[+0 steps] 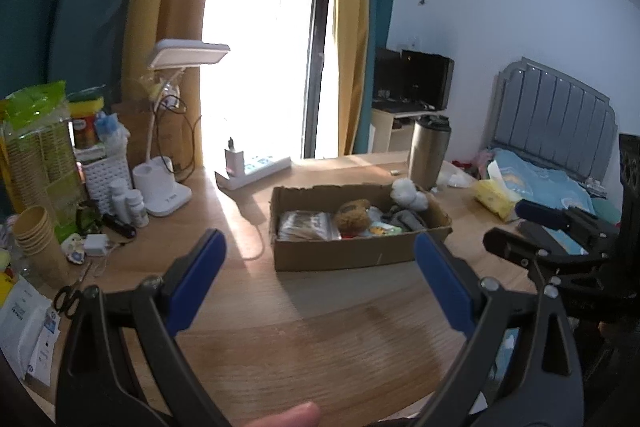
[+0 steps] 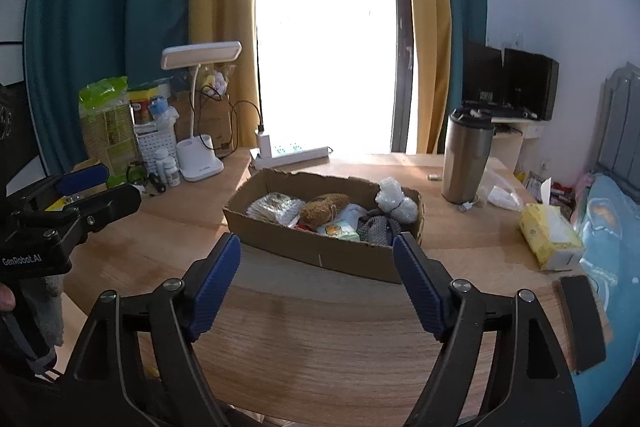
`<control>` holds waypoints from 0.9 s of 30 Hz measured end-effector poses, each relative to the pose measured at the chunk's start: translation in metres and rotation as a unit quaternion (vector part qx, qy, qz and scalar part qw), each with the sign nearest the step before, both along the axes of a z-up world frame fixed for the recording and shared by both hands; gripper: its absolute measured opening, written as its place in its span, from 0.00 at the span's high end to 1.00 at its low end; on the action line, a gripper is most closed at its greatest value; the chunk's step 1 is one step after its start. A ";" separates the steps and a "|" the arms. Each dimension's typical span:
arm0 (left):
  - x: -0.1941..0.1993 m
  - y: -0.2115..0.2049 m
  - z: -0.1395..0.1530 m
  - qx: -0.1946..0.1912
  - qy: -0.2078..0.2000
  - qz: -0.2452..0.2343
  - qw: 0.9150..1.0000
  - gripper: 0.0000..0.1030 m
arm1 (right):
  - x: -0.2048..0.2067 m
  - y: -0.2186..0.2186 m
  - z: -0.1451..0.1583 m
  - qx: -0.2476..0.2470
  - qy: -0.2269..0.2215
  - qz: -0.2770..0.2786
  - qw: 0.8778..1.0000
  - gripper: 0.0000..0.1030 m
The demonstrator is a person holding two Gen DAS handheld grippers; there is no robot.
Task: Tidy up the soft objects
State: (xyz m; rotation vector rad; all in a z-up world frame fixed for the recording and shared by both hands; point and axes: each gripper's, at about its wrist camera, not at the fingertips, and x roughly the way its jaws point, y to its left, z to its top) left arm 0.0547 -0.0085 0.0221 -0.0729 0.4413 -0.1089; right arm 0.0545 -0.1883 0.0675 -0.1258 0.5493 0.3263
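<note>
Soft objects (image 2: 324,213) sit gathered inside the cardboard box (image 2: 320,255) mid-desk (image 2: 320,339), presumably as their collecting place. Left gripper (image 1: 320,283) and right gripper (image 2: 318,283) hover before it, spread wide, grasping nothing.

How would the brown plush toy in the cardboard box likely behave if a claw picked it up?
The brown plush toy looks fuzzy and stuffed, so probably light and squashy. Its long shape may droop from an end grip. Lying among other items in the cardboard box, it seems unlikely to roll.
</note>
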 end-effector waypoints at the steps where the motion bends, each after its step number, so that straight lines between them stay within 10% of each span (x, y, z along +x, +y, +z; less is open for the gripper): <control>1: -0.004 0.001 0.002 -0.001 -0.004 0.002 1.000 0.06 | -0.003 -0.001 0.003 0.000 -0.005 -0.002 1.000 0.21; 27: -0.025 0.009 0.022 -0.003 -0.028 0.025 0.999 0.06 | -0.025 -0.004 0.028 -0.009 -0.043 -0.011 0.999 0.20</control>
